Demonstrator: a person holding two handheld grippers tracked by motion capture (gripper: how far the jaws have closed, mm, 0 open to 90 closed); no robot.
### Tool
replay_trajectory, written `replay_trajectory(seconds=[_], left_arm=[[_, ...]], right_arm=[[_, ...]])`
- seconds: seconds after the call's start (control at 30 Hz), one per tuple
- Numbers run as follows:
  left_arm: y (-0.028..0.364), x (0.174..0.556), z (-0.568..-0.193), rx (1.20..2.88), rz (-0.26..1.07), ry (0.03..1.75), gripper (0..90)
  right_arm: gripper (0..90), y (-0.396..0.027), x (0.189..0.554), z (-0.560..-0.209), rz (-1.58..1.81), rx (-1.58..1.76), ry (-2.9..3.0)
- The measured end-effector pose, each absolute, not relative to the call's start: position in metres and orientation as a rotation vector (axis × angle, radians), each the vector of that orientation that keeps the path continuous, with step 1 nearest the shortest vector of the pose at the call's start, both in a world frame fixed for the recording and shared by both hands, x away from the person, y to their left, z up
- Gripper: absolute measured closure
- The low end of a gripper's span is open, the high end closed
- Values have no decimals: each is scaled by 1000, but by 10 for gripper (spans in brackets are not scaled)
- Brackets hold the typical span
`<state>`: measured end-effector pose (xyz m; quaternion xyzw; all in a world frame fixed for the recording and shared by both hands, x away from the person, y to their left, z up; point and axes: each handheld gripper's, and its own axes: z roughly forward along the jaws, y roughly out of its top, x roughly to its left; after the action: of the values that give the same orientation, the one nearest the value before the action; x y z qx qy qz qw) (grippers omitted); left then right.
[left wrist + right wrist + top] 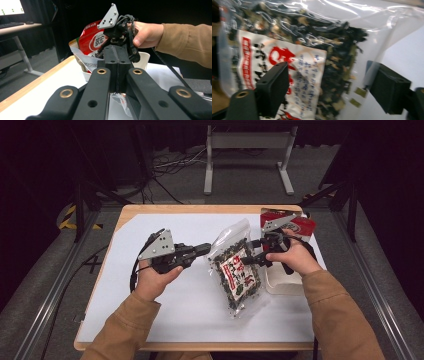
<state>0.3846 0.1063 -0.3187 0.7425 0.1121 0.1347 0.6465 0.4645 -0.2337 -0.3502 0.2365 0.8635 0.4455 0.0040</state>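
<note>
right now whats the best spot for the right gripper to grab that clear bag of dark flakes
Take the clear bag by its flat right edge, coming in from the right along the table. The right gripper already points that way with its jaws open across that edge. The film there is thin, while the filled middle bulges.

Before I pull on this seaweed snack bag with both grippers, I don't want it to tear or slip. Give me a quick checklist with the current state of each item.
1. Left gripper clamped on the seaweed snack bag's clear top edge: ok; jaws closed on the film.
2. Right gripper gripping the bag: not ok; jaws open, bag between them.
3. Bag sealed: cannot tell.
4. White bin with the red packet apart from the bag: not ok; the bag borders it.
5. Bag supported by the table: ok.
</note>
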Motion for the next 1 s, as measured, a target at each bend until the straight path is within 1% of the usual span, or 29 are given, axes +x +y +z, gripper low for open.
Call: replay_trajectory(seconds=[0.1, 0.17, 0.2, 0.3, 0.5, 0.73, 0.77, 0.8, 0.83, 0.9, 1.0], left_arm=[[108, 385, -319, 1680, 304, 264, 900], [110, 385, -318, 1679, 314, 264, 900], [110, 385, -318, 1679, 314, 264, 900], [114, 385, -316, 1656, 326, 283, 900], [128, 386, -311, 1601, 354, 315, 900], [132, 385, -309, 1578, 358, 320, 900], [132, 385, -309, 1577, 362, 318, 900], [132, 384, -308, 1571, 358, 321, 900], [132, 384, -308, 1571, 358, 321, 900], [132, 384, -308, 1572, 362, 321, 900], [134, 384, -307, 1561, 361, 328, 900]], right_arm=[[231, -231, 461, -349, 1376, 733, 2697], [268, -232, 460, -348, 1388, 745, 2687], [268, -232, 460, -348, 1388, 745, 2687], [336, -237, 459, -343, 1420, 744, 2683], [415, -234, 447, -333, 1463, 676, 2715], [489, -230, 436, -323, 1515, 596, 2725], [526, -231, 435, -321, 1564, 582, 2719], [583, -231, 433, -319, 1581, 575, 2711], [583, -231, 433, -319, 1581, 575, 2711], [680, -232, 432, -316, 1578, 551, 2718], [734, -234, 429, -312, 1606, 527, 2725]])
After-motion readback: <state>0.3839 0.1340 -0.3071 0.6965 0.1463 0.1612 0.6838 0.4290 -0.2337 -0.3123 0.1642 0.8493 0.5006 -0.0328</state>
